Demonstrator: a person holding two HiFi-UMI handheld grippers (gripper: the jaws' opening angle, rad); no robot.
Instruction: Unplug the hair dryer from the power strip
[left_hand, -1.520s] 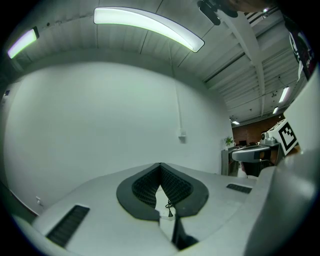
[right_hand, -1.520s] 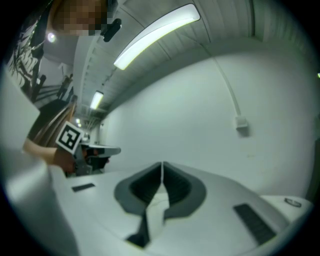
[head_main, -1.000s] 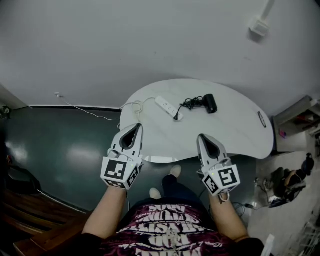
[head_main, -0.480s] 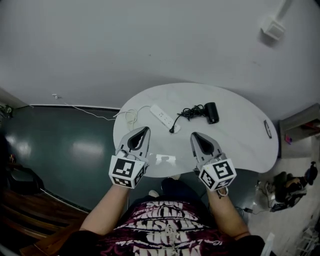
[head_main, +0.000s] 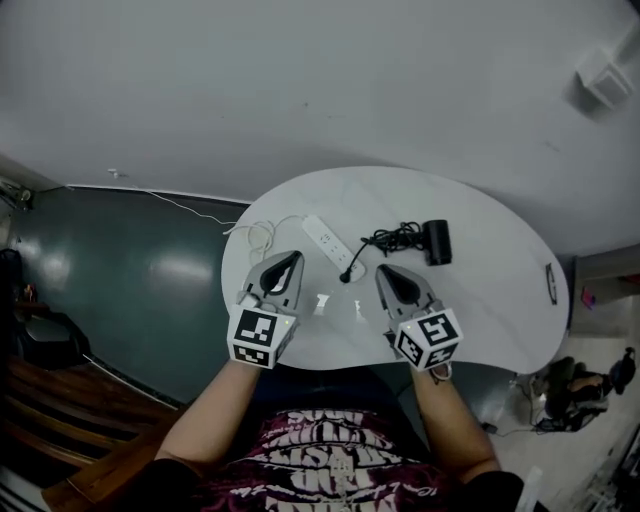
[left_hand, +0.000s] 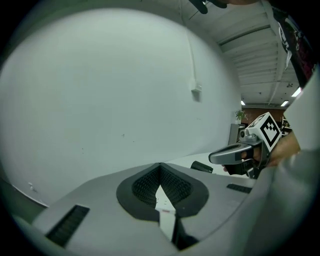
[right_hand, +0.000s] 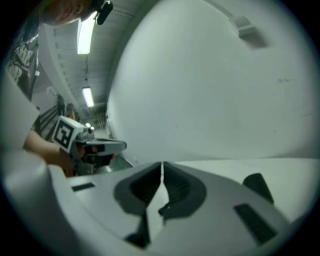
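Farther out, the hair dryer (head_main: 437, 241) lies beyond the empty, clenched right hand-held gripper (head_main: 385, 272).

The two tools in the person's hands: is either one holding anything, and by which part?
Nothing is held. The left tool and right tool are both shut and empty; the hair dryer and power strip lie untouched.

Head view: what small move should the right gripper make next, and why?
Probably open the right gripper and move it toward the black plug at the power strip: its jaws are shut and empty, and the plug sits close in front of it, untouched.
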